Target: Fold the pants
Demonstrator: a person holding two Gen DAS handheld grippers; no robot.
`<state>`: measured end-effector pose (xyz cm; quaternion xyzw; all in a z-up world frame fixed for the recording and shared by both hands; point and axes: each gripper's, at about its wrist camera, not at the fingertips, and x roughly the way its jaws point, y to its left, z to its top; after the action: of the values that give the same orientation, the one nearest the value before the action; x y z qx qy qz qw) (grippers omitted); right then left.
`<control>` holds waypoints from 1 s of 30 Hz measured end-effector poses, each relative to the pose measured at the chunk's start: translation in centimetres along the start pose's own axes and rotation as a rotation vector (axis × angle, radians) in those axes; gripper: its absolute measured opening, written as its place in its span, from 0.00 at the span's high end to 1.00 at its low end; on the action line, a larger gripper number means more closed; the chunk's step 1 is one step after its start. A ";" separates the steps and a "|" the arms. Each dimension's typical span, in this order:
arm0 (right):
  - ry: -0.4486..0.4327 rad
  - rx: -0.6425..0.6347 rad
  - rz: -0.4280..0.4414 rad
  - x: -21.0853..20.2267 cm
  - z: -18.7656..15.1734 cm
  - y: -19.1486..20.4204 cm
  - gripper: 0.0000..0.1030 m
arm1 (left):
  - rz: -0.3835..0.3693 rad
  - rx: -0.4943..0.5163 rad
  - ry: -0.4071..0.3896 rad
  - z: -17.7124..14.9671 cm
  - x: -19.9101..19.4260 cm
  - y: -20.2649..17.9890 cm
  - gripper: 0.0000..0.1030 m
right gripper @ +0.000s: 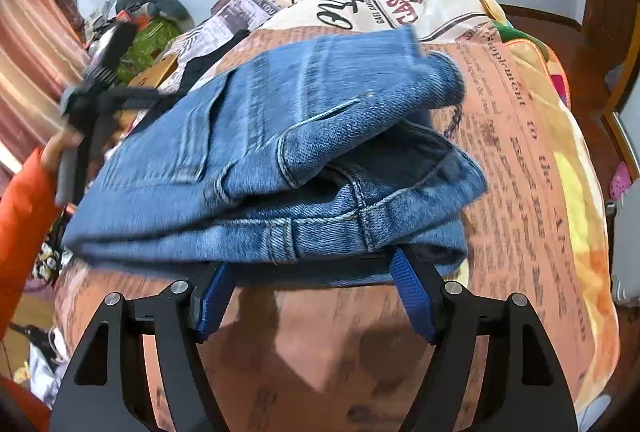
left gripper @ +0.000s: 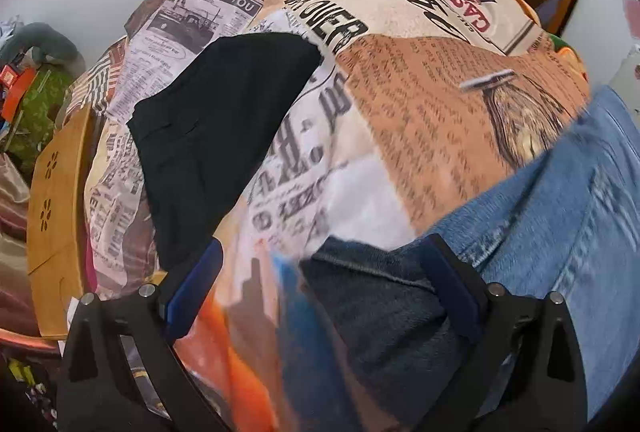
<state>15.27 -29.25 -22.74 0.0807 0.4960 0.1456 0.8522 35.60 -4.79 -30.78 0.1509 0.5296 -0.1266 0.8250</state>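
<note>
- The jeans are folded into a thick blue denim bundle lying on the bed, right in front of the right gripper — waistband and belt loops face that gripper, and a back pocket shows on top.
- From the left wrist view the jeans sit ahead and off to that gripper's right, with a darker inner layer of denim reaching in between its fingers.
- Right gripper: jaws spread wide, blue pads just at the near edge of the bundle, nothing pinched between them.
- Left gripper: also spread wide, hanging over the bedspread with the denim edge between its fingers — not clamped on it as far as I can see.
- The left gripper also shows up in the right wrist view, beyond the jeans on the left, held by a hand in an orange sleeve; it's blurry there.
- A black garment lies folded on the bedspread ahead of the left gripper, apart from the jeans.
- Under it all is a newspaper-print bedspread.
- A wooden board sits past the bed's edge, left of the left gripper.
</note>
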 end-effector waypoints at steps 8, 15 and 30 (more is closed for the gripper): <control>-0.026 -0.037 -0.042 1.8 3.3 0.3 0.31 | -0.007 -0.073 0.030 -5.4 -2.4 2.6 0.02; -0.043 -0.026 -0.069 0.0 2.3 -0.3 0.31 | -0.012 -0.097 0.041 -10.3 -6.1 0.9 0.02; -0.132 -0.060 -0.078 -5.5 0.6 0.4 0.31 | -0.045 -0.111 -0.009 -13.8 -11.2 -4.2 0.03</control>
<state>13.12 -30.68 -17.80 0.0449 0.4367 0.1214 0.8902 18.00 -2.81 -26.49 0.0922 0.5353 -0.1163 0.8315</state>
